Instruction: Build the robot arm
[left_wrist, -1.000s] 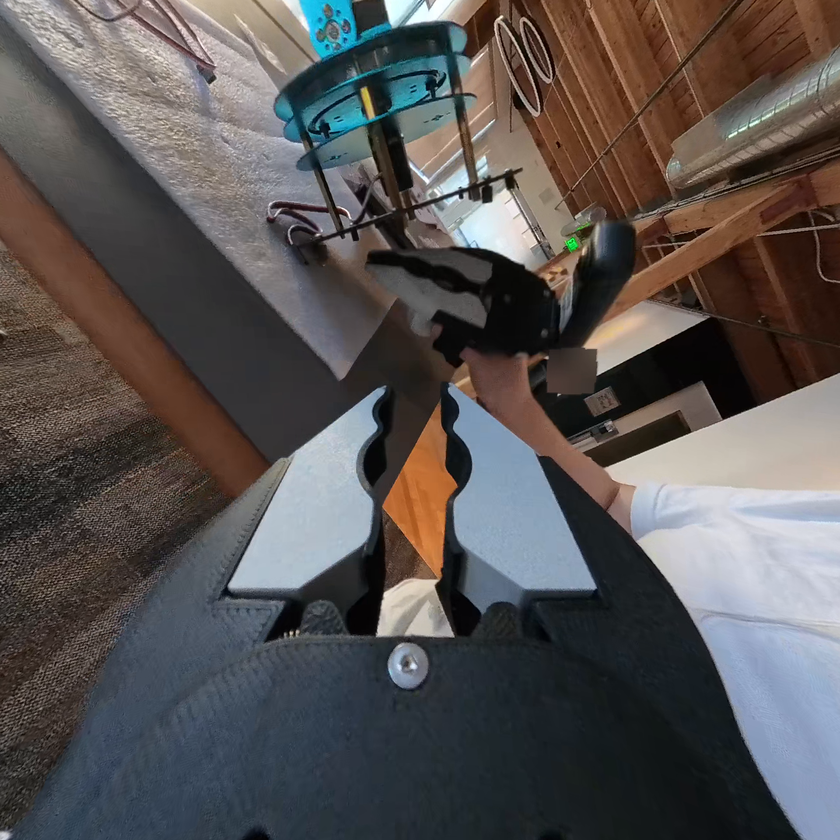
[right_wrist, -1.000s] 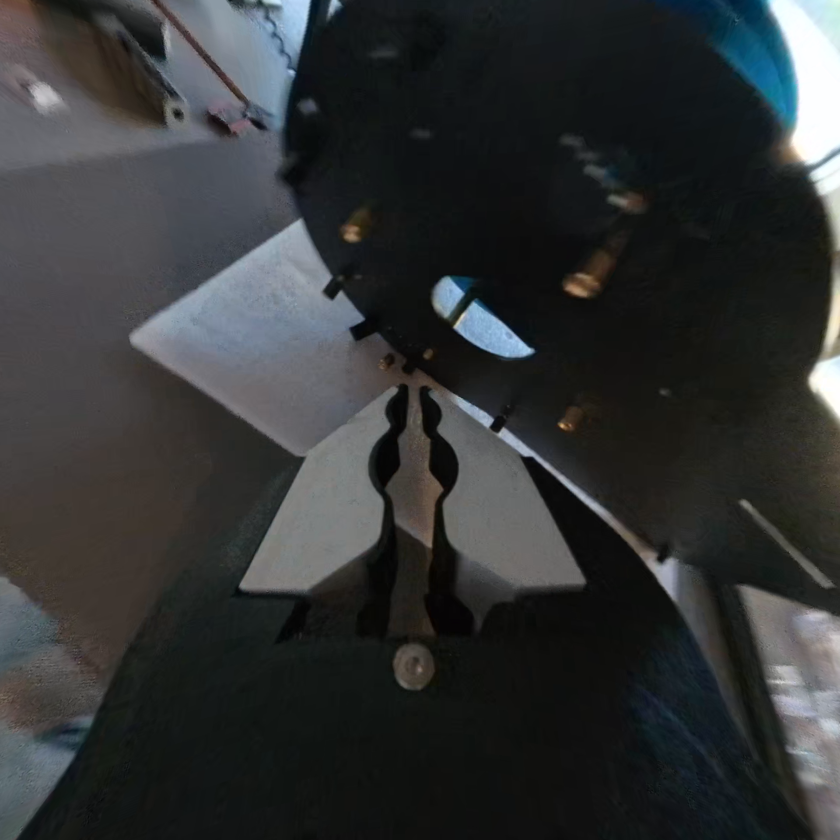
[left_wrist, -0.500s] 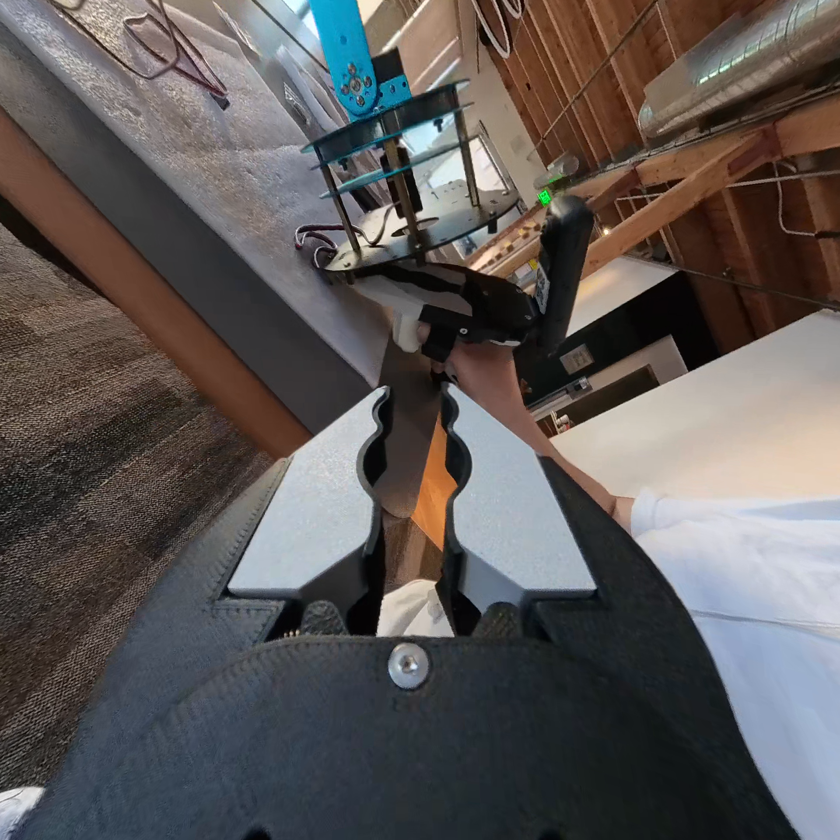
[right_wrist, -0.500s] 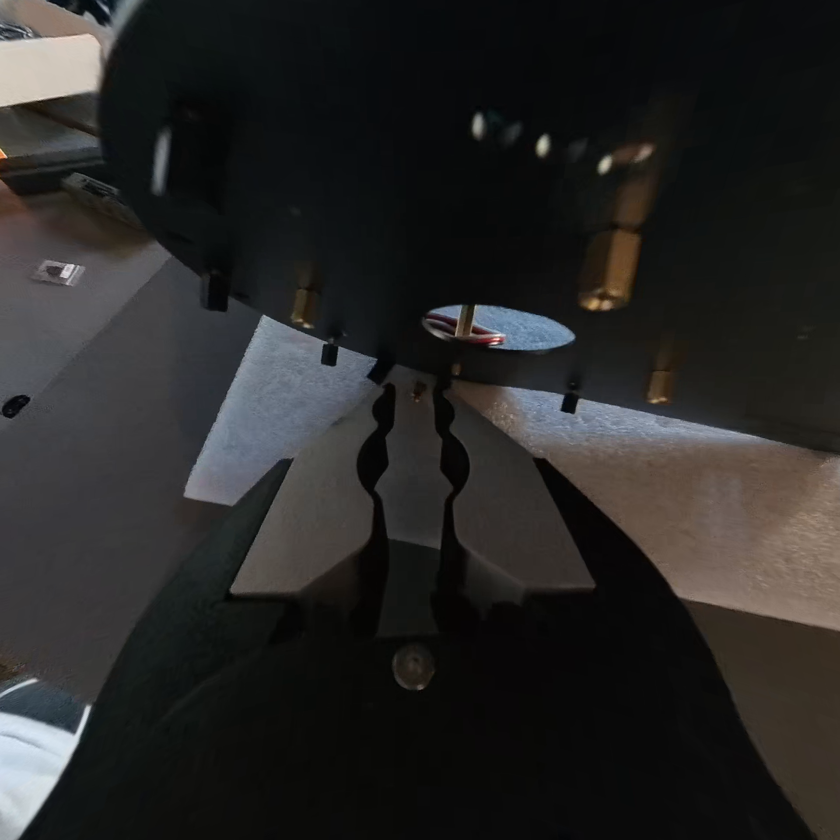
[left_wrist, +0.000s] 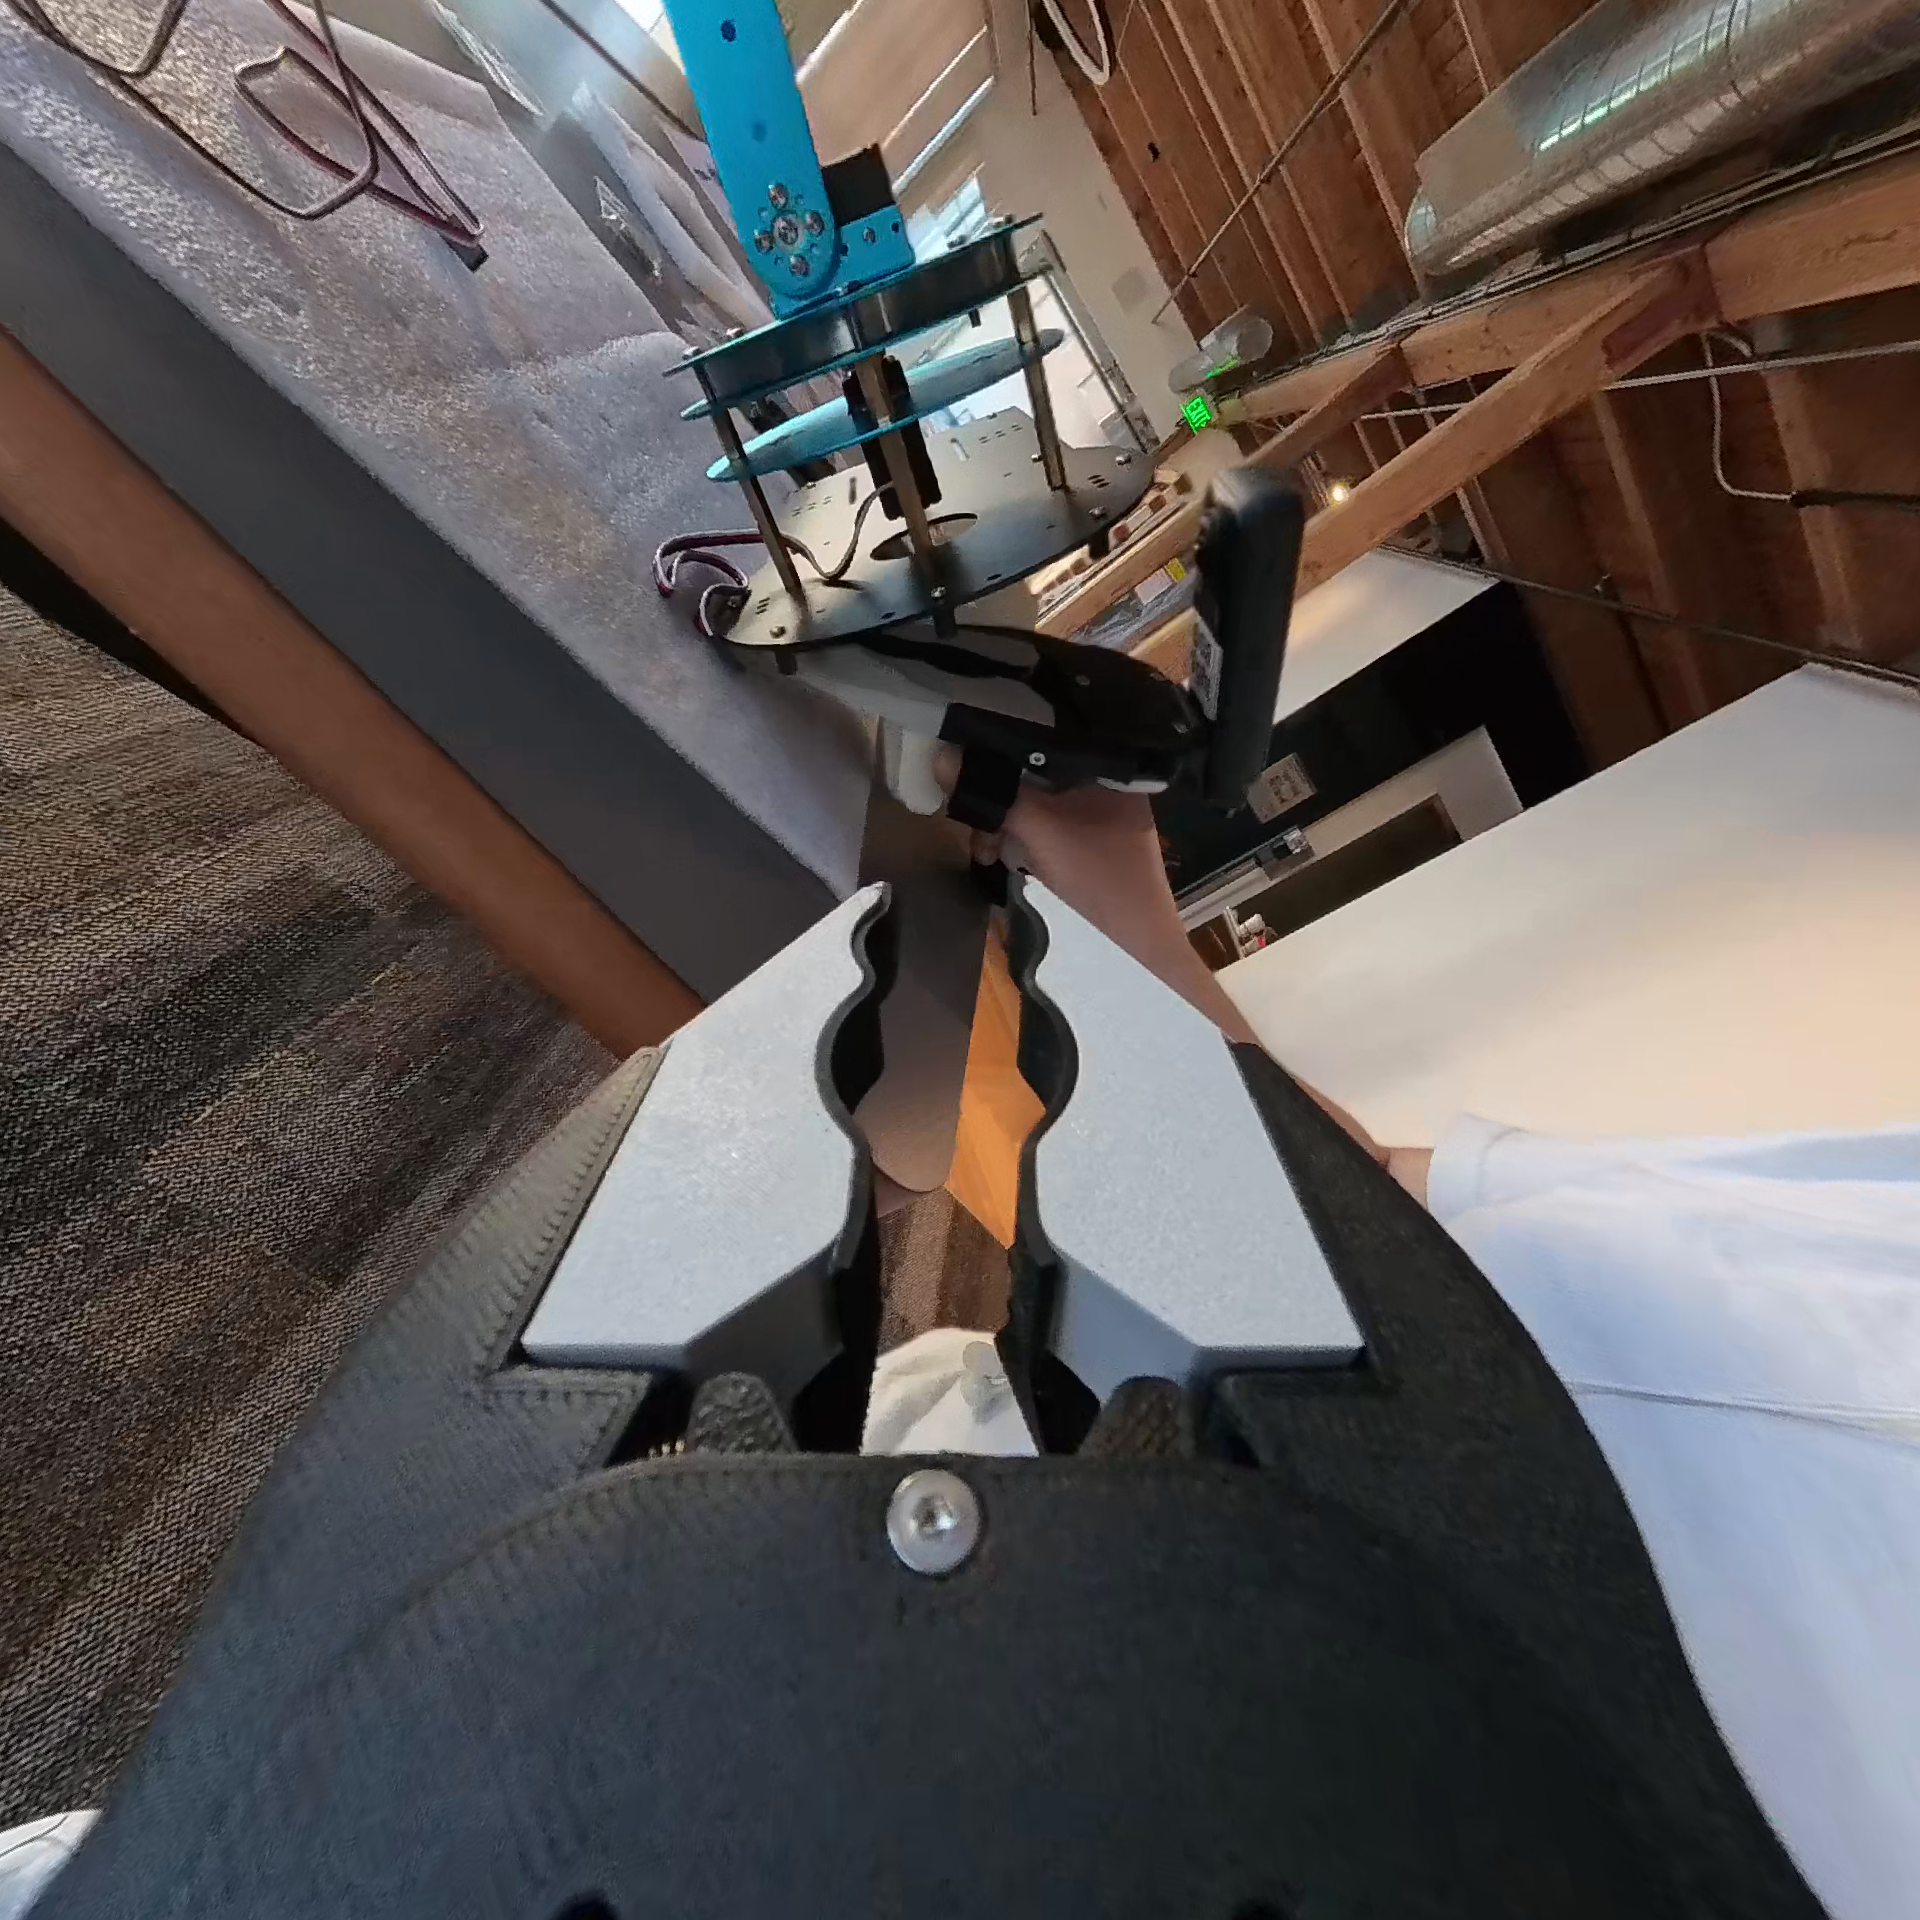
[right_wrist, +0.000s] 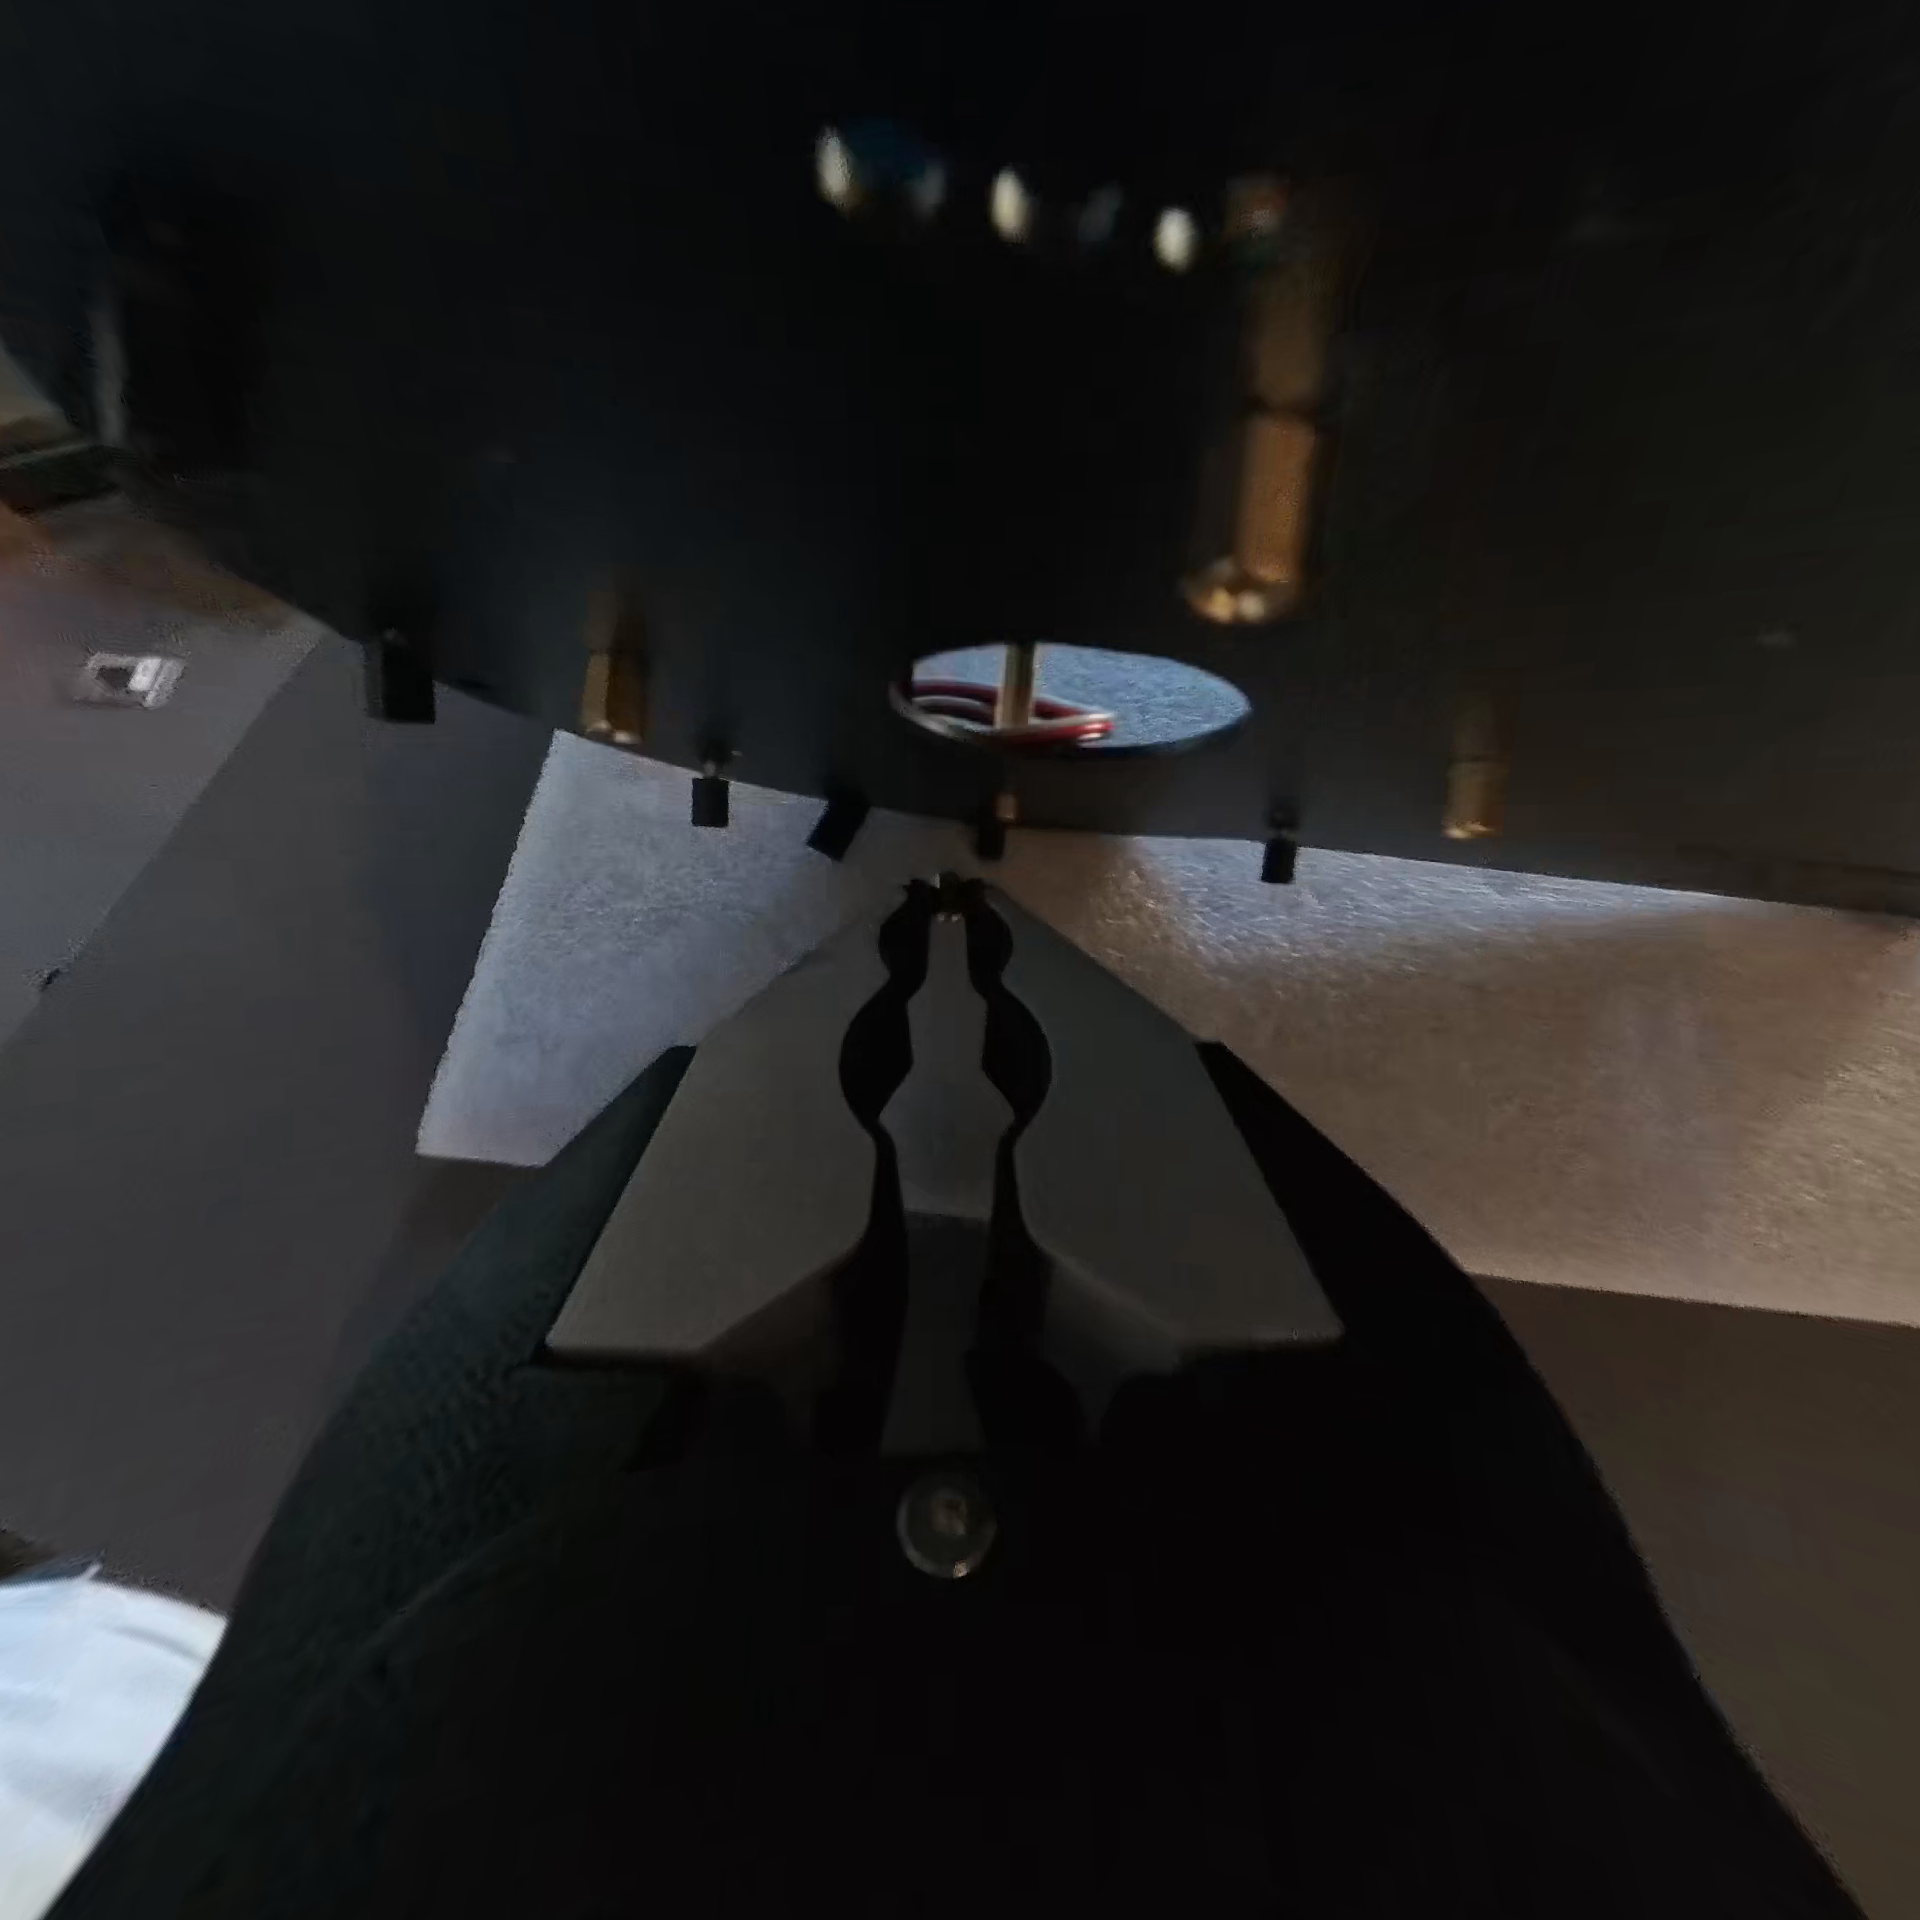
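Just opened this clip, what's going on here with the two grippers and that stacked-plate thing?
A person holds a gripper in each hand at the edge of a foam-covered table. The right gripper is tucked under the black base plate of a tiered assembly with teal discs and a blue bracket, its tips nearly closed on what looks like a small brass part beneath the plate; too dark to be sure. The left gripper hangs back off the table, slightly open and empty.
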